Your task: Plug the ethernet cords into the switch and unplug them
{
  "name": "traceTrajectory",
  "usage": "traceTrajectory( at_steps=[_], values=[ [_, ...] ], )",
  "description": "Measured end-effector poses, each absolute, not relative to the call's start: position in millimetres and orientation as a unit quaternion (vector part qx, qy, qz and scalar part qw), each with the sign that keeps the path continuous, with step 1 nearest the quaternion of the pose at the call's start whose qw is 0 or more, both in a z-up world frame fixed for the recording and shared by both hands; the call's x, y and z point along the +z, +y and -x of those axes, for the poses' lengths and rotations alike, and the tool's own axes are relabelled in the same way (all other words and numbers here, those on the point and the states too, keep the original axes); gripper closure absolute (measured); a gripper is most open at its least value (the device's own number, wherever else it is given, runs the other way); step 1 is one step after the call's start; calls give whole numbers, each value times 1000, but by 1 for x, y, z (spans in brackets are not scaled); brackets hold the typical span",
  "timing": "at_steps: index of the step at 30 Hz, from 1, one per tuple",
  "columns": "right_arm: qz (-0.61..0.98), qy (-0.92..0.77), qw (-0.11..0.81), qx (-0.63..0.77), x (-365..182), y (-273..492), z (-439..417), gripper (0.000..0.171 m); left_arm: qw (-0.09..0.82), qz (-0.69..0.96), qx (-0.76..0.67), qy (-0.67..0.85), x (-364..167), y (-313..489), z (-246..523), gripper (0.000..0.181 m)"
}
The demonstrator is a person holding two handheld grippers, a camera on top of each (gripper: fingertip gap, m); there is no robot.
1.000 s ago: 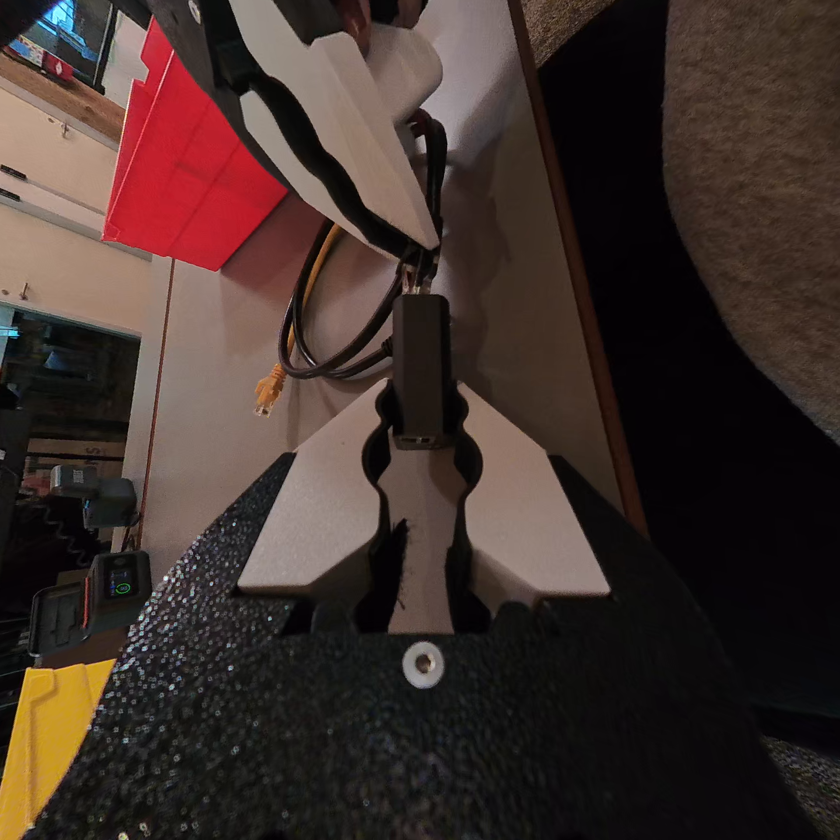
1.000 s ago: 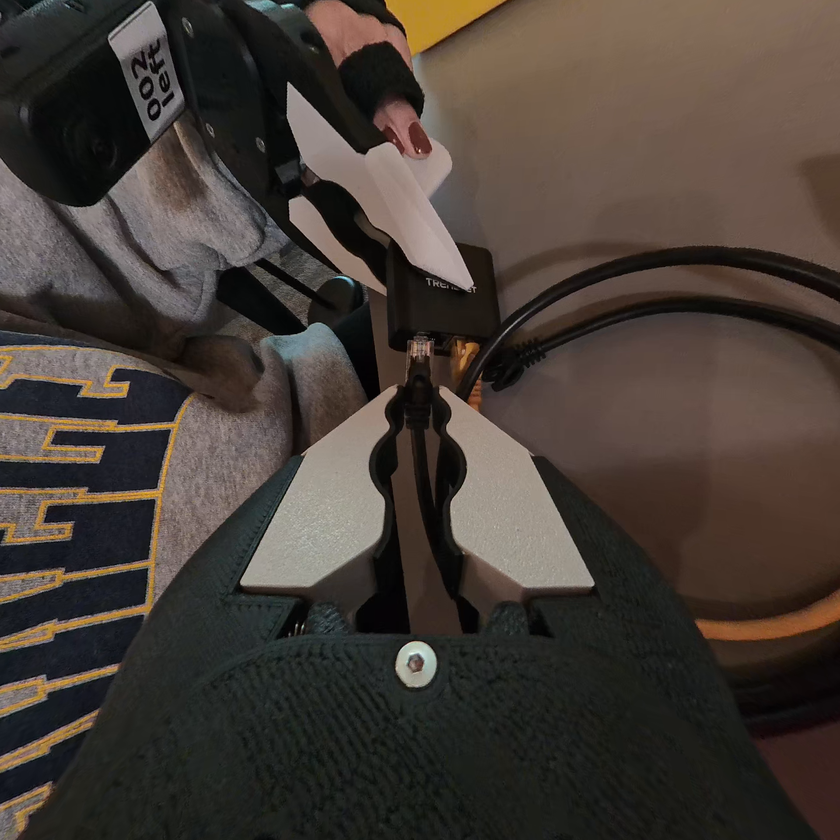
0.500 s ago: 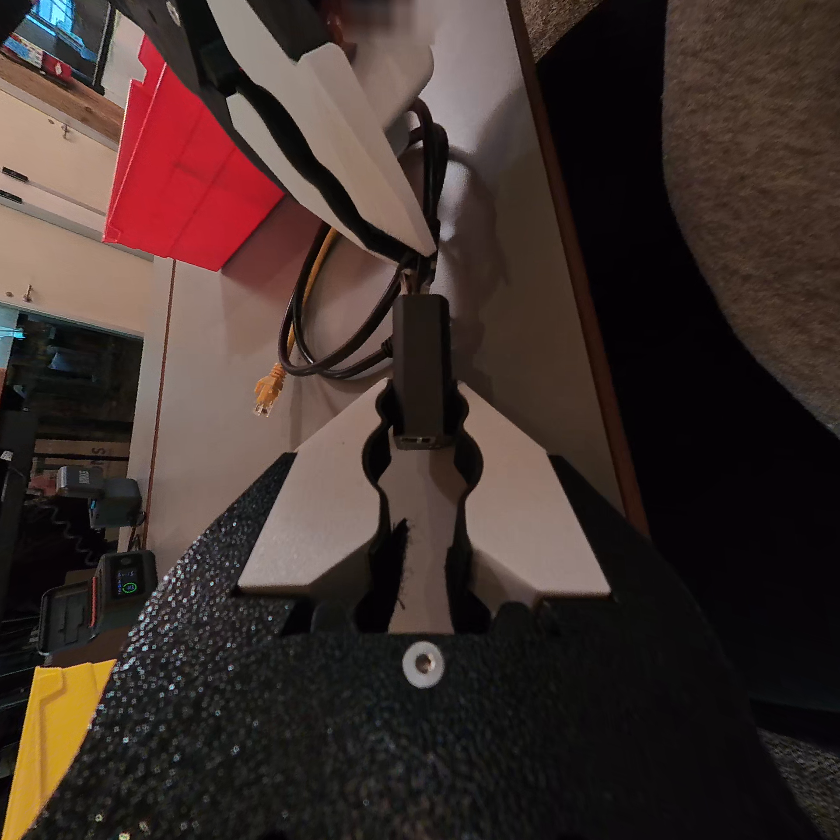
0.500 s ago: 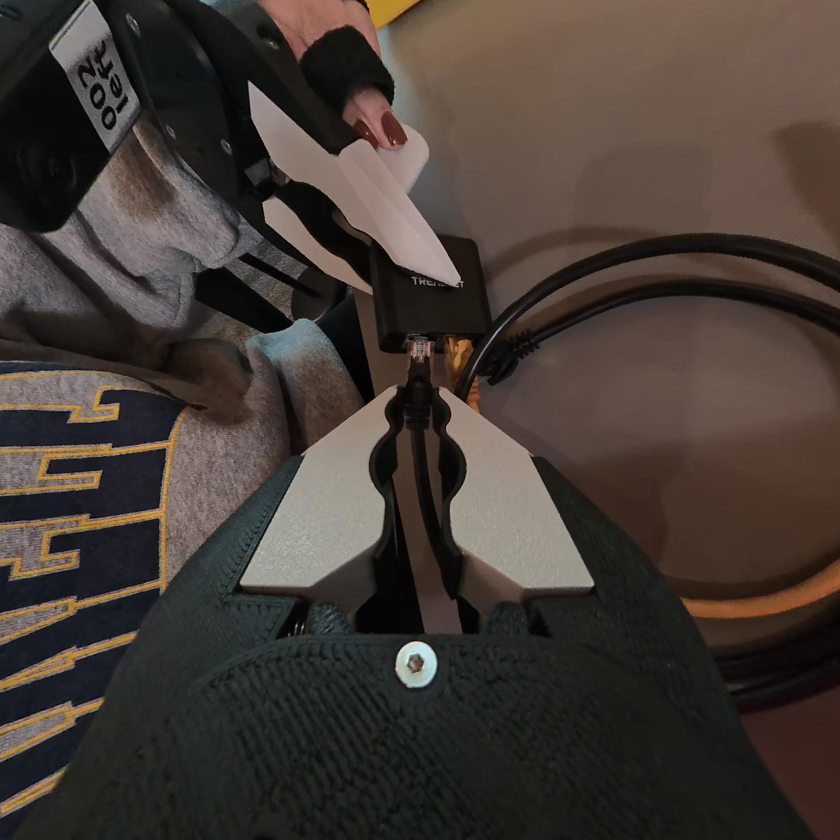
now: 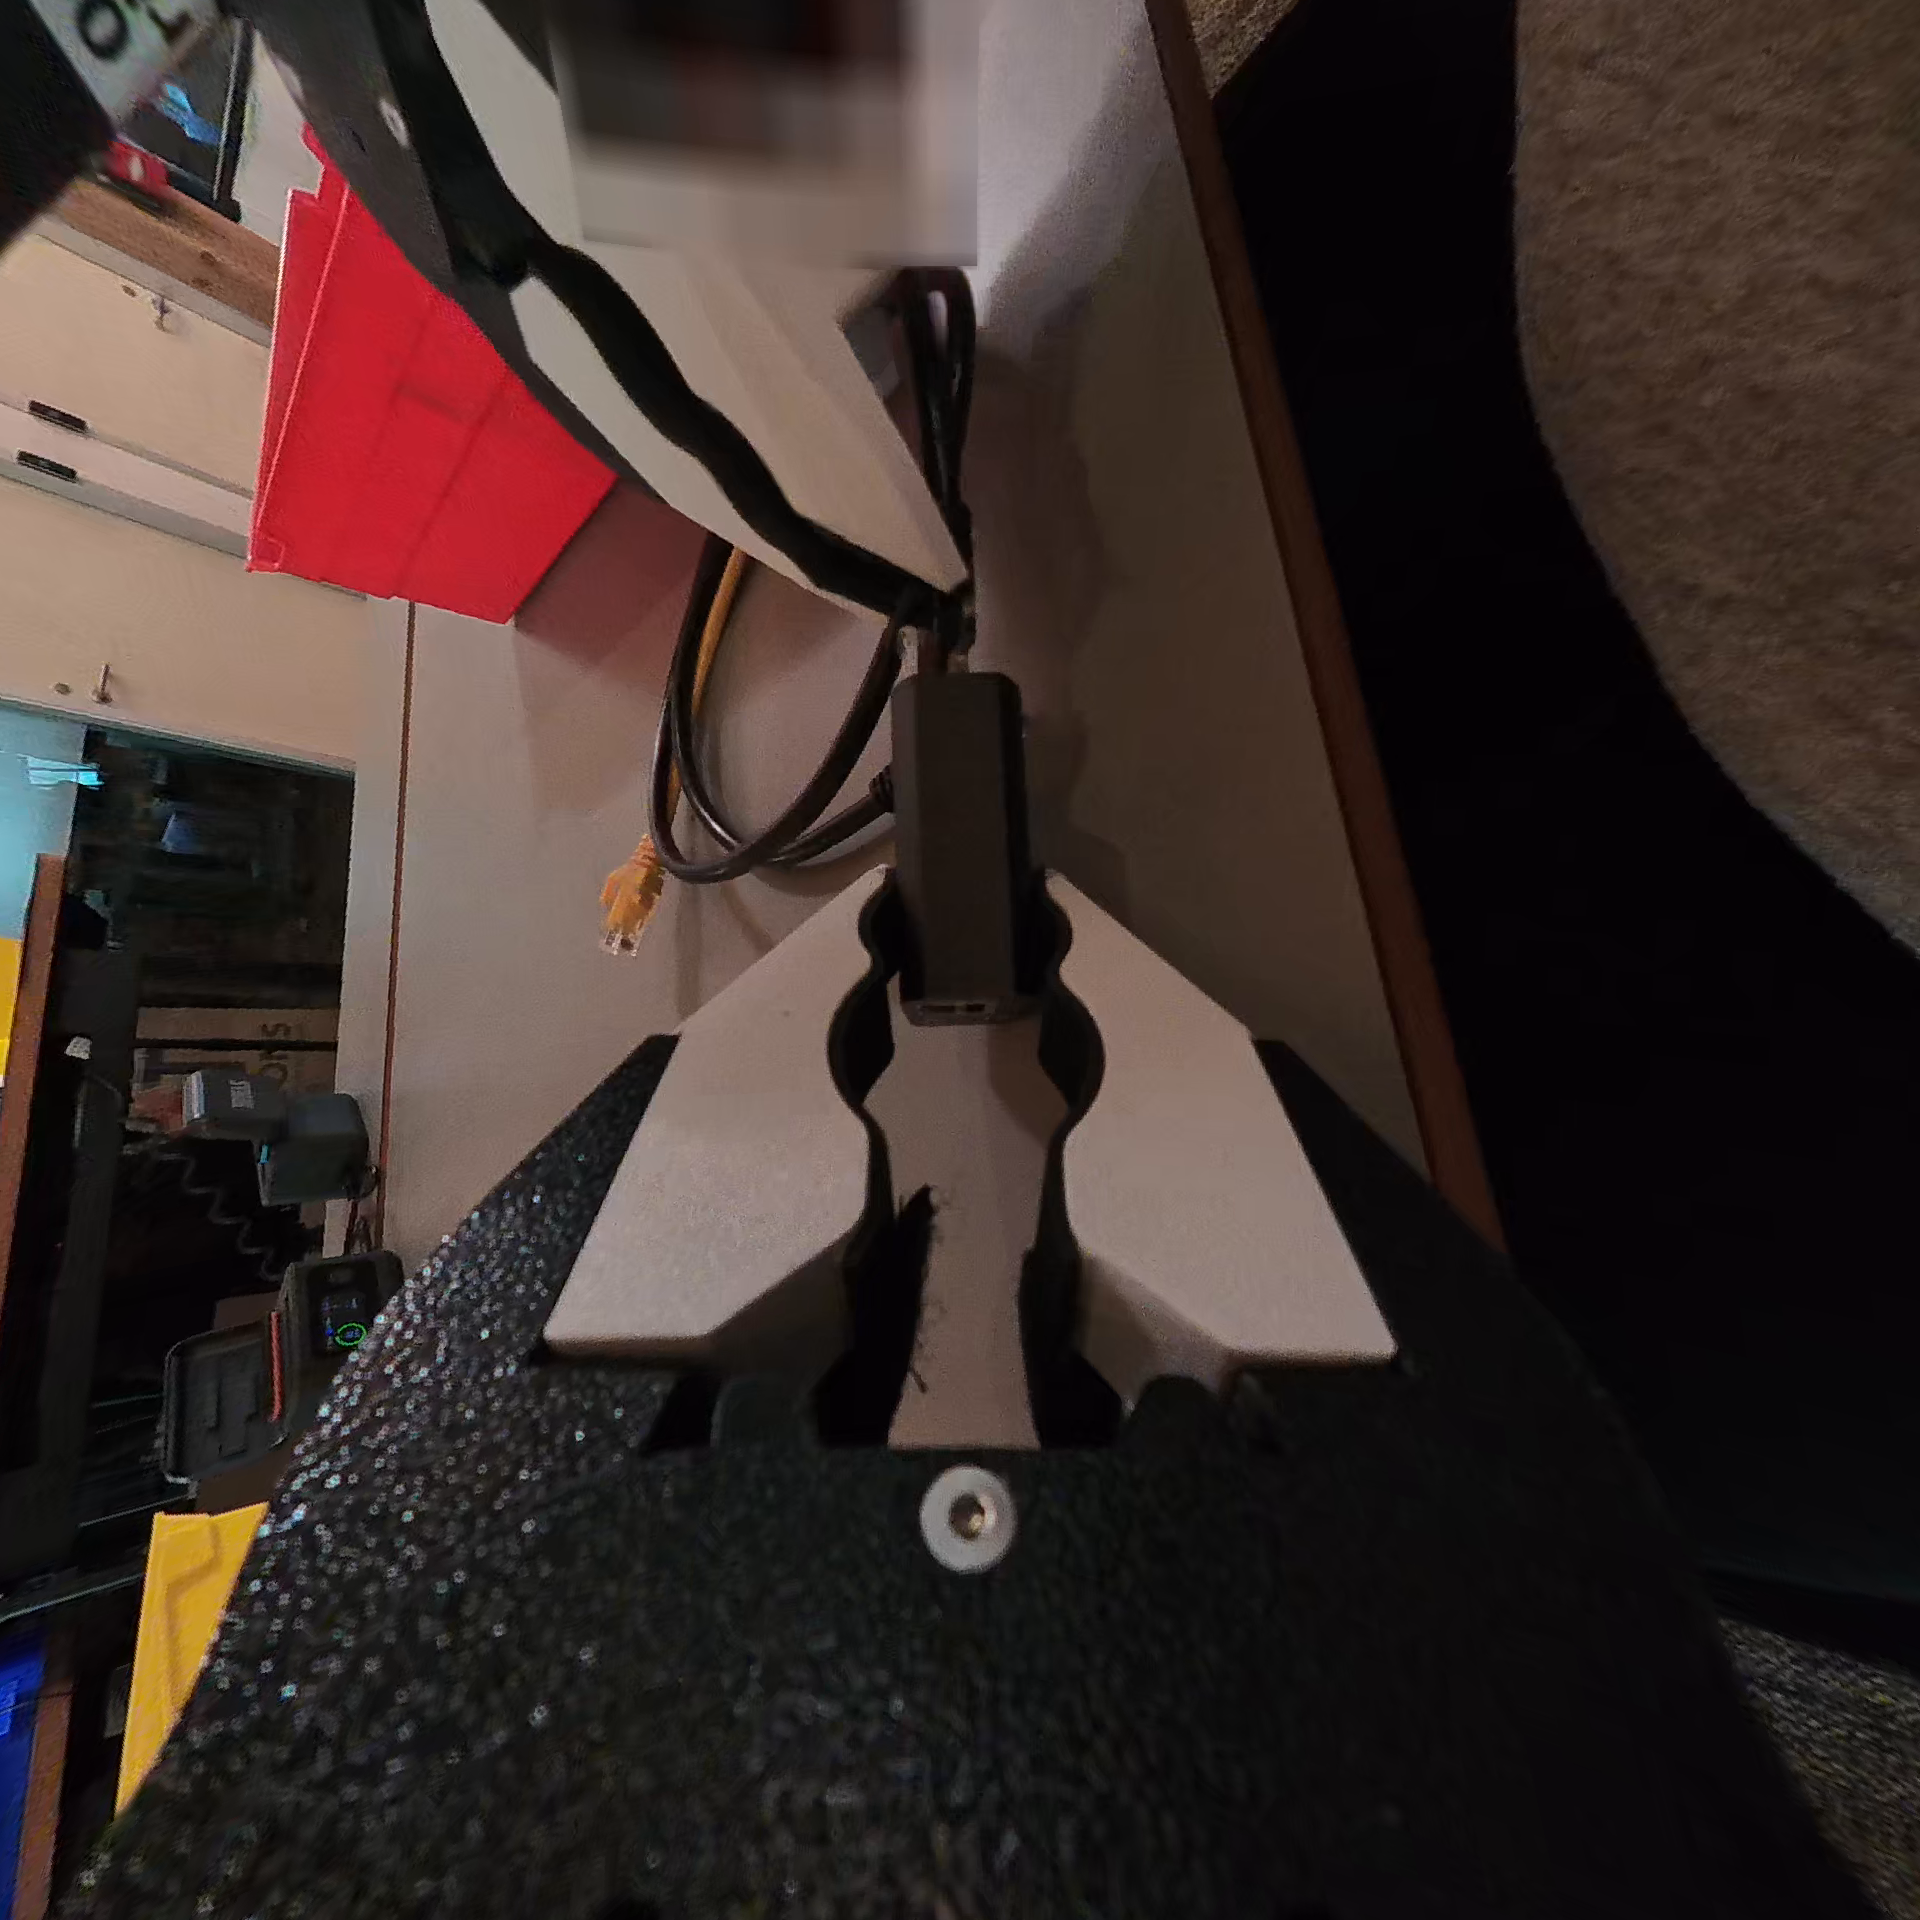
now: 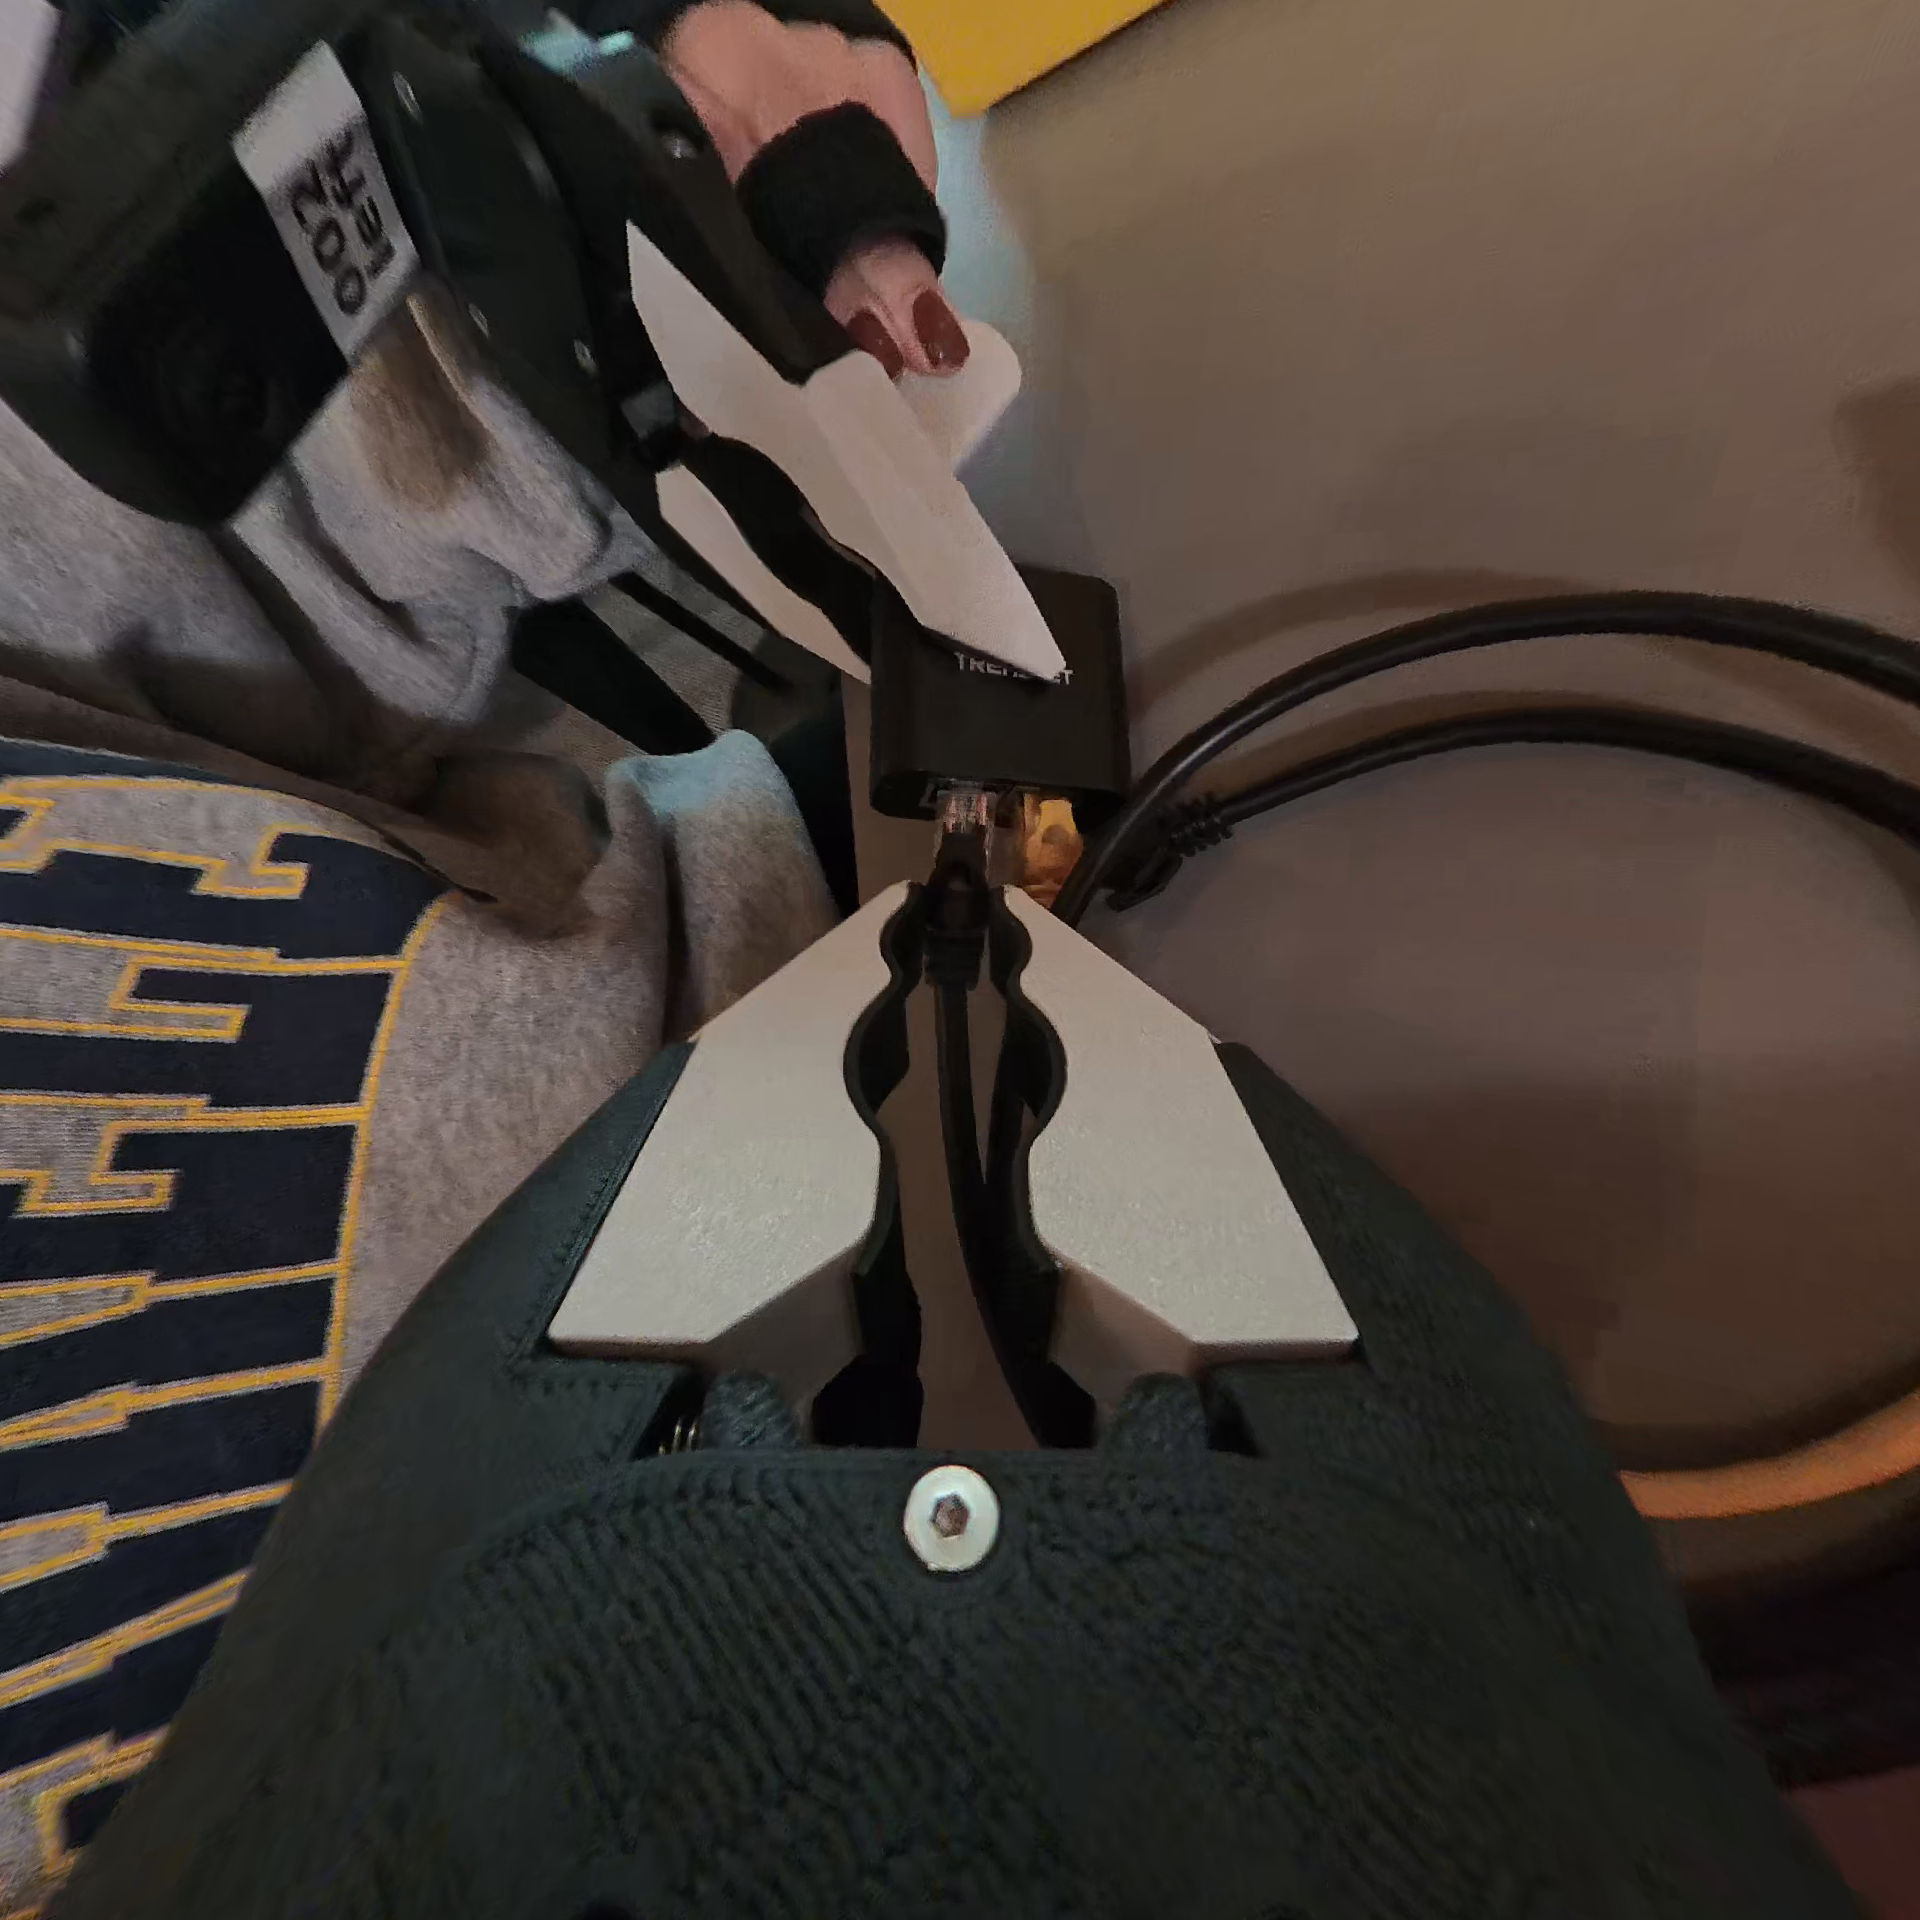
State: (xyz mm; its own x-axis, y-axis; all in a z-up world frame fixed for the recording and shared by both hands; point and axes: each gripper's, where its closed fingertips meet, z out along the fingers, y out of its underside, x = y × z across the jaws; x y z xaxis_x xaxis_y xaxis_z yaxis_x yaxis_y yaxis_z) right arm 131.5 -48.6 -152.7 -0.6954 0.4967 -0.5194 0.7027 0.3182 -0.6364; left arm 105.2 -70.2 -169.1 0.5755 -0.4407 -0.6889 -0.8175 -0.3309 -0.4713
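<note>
At the centre of the left wrist view, the left gripper clamps the small black switch. In the right wrist view's middle, the right gripper pinches a black cord, its clear plug at the switch's port; how deep it sits is hidden. An orange plug beside it is partly covered.

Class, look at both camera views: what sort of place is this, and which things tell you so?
Probably a workshop or storeroom, not a home. A red bin stands at the far end of the table, a battery pack sits on crowded shelves beyond, and a yellow bin is beside them.
</note>
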Motion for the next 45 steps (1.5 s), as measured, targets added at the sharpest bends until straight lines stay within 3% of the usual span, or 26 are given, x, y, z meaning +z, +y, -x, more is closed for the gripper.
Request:
traceTrajectory(
  at_steps=[6,18,34,37,38,41,45],
  values=[
    [-407,754,207,-472,-149,-50,-136,162,408,774,240,420,-170,-68,-111,160],
    [-371,785,81,-489,-153,-53,-130,162,414,795,219,386,-171,-67,-108,159],
    [-365,786,56,-496,-153,-53,-124,163,391,810,233,369,-171,-65,-105,160],
    [-370,788,15,-492,-153,-50,-116,158,353,810,288,368,-172,-62,-91,160],
    [-357,794,-10,-492,-150,-50,-113,146,341,805,322,364,-169,-60,-83,160],
    [-300,809,-107,-494,-135,-50,-108,126,340,797,383,320,-154,-54,-64,160],
    [-227,838,-238,-435,-140,-49,-104,116,307,801,419,299,-154,-52,-53,160]
  ],
)
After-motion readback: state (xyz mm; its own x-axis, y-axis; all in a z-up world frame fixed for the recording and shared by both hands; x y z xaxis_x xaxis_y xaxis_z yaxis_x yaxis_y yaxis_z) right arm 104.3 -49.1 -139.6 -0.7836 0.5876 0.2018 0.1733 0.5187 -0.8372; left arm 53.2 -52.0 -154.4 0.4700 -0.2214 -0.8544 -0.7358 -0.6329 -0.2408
